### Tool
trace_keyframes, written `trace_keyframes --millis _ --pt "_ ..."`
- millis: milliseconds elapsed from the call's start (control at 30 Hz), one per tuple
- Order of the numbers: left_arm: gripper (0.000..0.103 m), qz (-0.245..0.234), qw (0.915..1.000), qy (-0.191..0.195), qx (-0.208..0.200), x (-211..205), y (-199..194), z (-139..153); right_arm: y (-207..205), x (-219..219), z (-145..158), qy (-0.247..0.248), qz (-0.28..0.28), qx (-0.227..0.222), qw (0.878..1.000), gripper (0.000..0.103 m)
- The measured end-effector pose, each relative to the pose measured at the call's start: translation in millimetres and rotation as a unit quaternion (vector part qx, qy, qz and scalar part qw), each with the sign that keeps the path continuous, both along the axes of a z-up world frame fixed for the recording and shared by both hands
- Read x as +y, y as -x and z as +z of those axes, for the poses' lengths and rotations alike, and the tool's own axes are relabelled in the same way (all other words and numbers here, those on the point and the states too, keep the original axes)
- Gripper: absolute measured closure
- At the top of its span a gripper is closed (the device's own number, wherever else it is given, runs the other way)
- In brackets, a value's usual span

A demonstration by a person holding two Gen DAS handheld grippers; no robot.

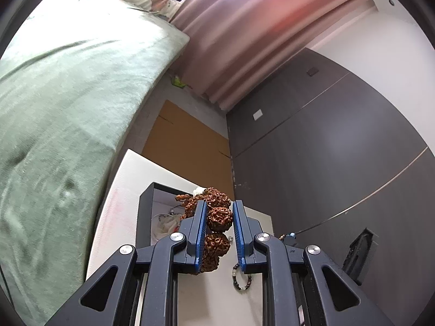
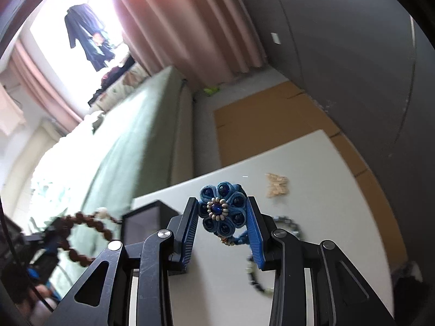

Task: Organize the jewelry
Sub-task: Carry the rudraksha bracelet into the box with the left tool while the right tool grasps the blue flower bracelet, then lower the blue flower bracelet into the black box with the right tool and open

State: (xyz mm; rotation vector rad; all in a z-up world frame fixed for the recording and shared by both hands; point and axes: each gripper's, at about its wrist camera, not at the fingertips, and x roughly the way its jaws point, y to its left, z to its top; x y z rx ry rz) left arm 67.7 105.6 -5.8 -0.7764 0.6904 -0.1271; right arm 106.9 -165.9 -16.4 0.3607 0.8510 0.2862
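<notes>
The left gripper (image 1: 218, 214) has its fingers clamped on a brown bead bracelet (image 1: 217, 217), held above the open black box (image 1: 145, 206). The right gripper (image 2: 223, 214) has its fingers closed against a blue flower ornament (image 2: 221, 210), lifted clear of the white surface (image 2: 312, 163). Risk: the bracelet is gripped by a single knobbly bead and could slip. The ornament's trailing cord could snag the small bead bracelet (image 1: 242, 279) lying below. Further off, a tan butterfly piece (image 2: 277, 184) remains unsorted on the surface.
</notes>
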Motion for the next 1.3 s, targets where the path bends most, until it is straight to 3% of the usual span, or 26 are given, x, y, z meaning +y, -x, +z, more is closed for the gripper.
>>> trace_keyframes --millis 300,367,433,600,767,1167,1200,1233,1300 --pt "0.083 -0.034 0.9986 0.04 0.006 -12 -27 -22 -3 25 3 -0.041 0.007 -0.007 0.999 0.067" --pt "0.075 -0.022 0.9992 0.021 0.026 -15 -37 -31 -6 29 0 -0.044 0.009 -0.004 0.999 0.067" --pt "0.042 -0.017 0.9984 0.019 0.051 -12 -43 -42 -8 34 -2 -0.045 0.012 -0.001 0.999 0.067" --pt "0.027 0.017 0.9985 0.018 0.048 7 -34 -41 -7 43 -11 -0.041 0.025 0.005 0.999 0.067" --pt "0.026 0.042 0.9972 0.04 0.048 30 -23 -41 -2 60 -7 -0.049 0.055 -0.009 0.997 0.067" --pt "0.026 0.047 0.9972 0.041 0.042 41 -15 -34 0 105 -9 -0.115 0.118 -0.018 0.986 0.065" --pt "0.026 0.047 0.9972 0.041 0.042 41 -14 -34 -3 110 -12 -0.126 0.121 -0.019 0.984 0.059" --pt "0.026 0.047 0.9972 0.041 0.041 41 -14 -33 -6 115 -15 -0.133 0.126 -0.014 0.983 0.042" --pt "0.026 0.05 0.9969 0.043 0.042 43 -14 -33 -14 121 -26 -0.129 0.123 0.006 0.984 0.024"
